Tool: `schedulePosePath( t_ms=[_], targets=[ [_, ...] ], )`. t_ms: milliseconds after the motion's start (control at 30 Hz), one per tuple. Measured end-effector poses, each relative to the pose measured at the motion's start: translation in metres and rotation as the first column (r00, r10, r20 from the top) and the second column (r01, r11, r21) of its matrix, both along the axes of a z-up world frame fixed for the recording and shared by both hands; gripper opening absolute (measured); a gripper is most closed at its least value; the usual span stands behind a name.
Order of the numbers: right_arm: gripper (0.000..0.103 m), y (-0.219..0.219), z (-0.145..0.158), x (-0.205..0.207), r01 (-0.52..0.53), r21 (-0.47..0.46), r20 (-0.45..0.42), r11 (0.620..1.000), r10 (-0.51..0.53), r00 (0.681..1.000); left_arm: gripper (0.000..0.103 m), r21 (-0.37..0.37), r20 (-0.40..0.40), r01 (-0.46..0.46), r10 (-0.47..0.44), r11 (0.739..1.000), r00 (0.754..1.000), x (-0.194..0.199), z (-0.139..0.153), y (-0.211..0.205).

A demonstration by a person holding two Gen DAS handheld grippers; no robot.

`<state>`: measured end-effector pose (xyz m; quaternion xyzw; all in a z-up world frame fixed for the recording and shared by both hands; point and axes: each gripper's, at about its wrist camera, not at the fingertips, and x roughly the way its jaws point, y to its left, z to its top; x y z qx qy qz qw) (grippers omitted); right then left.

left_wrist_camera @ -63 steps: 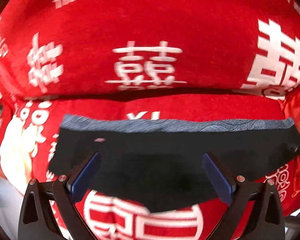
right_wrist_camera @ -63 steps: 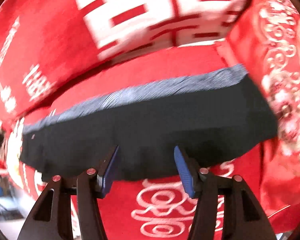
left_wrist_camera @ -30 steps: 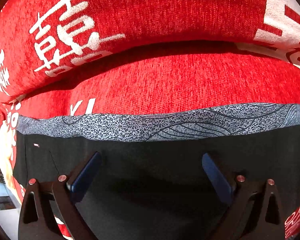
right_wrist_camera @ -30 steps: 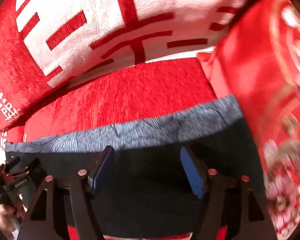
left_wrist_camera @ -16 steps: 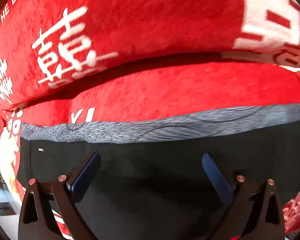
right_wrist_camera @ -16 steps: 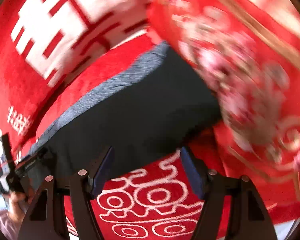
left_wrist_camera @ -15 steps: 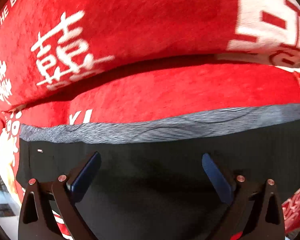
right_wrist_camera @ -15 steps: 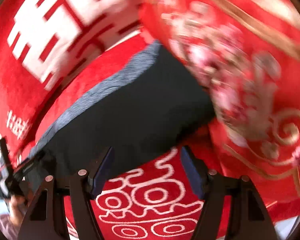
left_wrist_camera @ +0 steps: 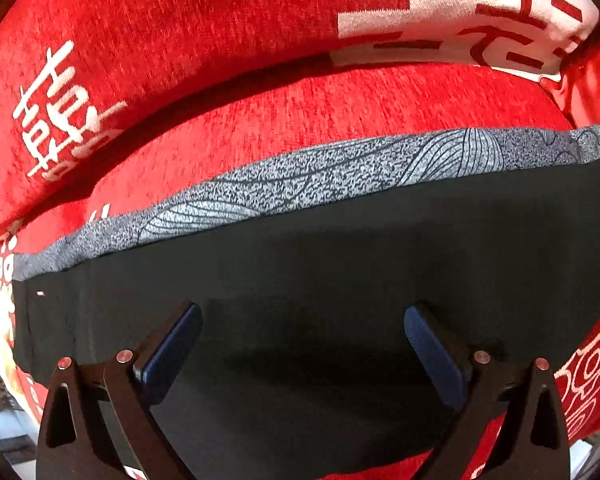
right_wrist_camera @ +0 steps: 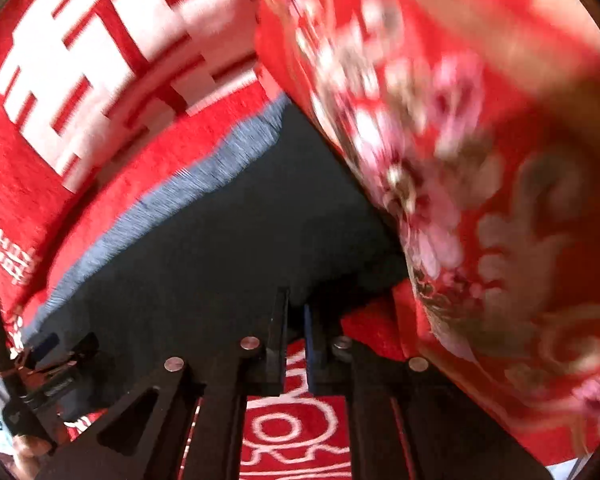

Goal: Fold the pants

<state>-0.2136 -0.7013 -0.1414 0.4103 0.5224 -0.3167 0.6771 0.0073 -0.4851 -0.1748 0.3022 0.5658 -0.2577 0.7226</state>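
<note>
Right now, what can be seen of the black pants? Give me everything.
The black pants lie flat on the red patterned cover, a dark matte fabric, with a grey speckled waistband bearing fine line patterns along the far edge. The left gripper hovers open above them. The right gripper is nearly shut at their near edge; whether it pinches fabric is unclear. A red embroidered cushion borders their right end.
</note>
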Motion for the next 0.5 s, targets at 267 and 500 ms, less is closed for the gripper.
schedulePosePath(
  t_ms=[267, 500],
  targets=[
    [0.02, 0.014, 0.011, -0.011, 0.019, 0.052, 0.032, 0.998, -0.021, 0.999, 0.102, 0.008, 0.006, 0.003, -0.004, 1.0, 1.0, 0.0, 0.0, 0.002],
    [0.026, 0.032, 0.002, -0.016, 0.033, 0.145, 0.091, 0.989, -0.047, 0.995, 0.102, 0.007, 0.006, 0.0, 0.0, 1.0, 1.0, -0.001, 0.001, -0.001]
  ],
)
